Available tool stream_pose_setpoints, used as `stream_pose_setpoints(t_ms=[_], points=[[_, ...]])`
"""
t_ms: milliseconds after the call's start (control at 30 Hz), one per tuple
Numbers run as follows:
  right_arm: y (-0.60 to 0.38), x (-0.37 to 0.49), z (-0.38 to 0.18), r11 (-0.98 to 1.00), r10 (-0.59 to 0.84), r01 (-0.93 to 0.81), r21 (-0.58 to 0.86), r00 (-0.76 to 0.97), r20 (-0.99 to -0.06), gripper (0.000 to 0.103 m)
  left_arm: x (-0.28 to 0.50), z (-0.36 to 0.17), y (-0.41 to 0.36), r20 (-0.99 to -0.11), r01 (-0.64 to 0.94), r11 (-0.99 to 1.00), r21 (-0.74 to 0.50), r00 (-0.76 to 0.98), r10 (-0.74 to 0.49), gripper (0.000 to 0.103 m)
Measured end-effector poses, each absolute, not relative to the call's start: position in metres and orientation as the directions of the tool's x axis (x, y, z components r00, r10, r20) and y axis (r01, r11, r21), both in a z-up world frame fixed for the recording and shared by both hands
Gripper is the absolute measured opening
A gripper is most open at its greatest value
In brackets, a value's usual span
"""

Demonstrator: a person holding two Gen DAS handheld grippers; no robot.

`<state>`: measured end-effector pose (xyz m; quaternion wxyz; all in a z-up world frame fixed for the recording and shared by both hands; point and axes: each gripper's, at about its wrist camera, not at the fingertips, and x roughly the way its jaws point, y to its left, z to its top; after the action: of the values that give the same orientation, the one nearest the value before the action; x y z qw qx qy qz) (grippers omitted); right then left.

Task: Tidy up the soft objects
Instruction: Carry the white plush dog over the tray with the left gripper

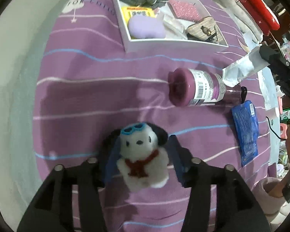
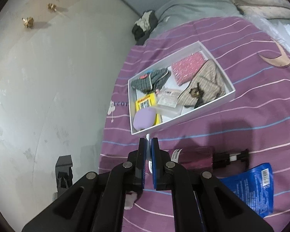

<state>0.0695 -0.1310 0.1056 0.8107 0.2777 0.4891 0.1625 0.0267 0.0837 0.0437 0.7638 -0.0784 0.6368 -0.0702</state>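
While the left gripper stands spread around it, pads apparently not pressing, the plush dog lies on the purple striped bedspread near its near edge: white fleece, black ears, blue goggles, red scarf. Open cloth runs from it to the white box at the far side. A purple bottle and blue packet lie rightward. The right gripper pinches a thin white packet. Print beside the box is unreadable.
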Motion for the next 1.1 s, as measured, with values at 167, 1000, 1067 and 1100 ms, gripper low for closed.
stream_pose_setpoints(t_ms=[167, 1000, 1067, 1100], points=[[-0.116, 0.071, 0.104, 0.801, 0.545, -0.017, 0.599, 0.437, -0.716, 0.004, 0.027, 0.024, 0.080, -0.982, 0.016, 0.986, -0.166, 0.089, -0.167, 0.060], [-0.115, 0.069, 0.111, 0.800, 0.546, -0.035, 0.599, 0.455, -0.703, 0.004, 0.027, 0.030, 0.051, -0.863, 0.047, 0.984, 0.169, 0.489, 0.125, 0.043], [-0.115, 0.069, 0.111, 0.801, 0.546, -0.037, 0.597, 0.453, -0.705, 0.004, 0.030, 0.029, 0.052, -0.864, 0.048, 0.987, 0.152, 0.491, 0.109, 0.050], [-0.115, 0.070, 0.110, 0.802, 0.545, -0.037, 0.596, 0.452, -0.706, 0.004, 0.031, 0.031, 0.054, -0.870, 0.056, 0.992, 0.116, 0.488, 0.074, 0.059]])
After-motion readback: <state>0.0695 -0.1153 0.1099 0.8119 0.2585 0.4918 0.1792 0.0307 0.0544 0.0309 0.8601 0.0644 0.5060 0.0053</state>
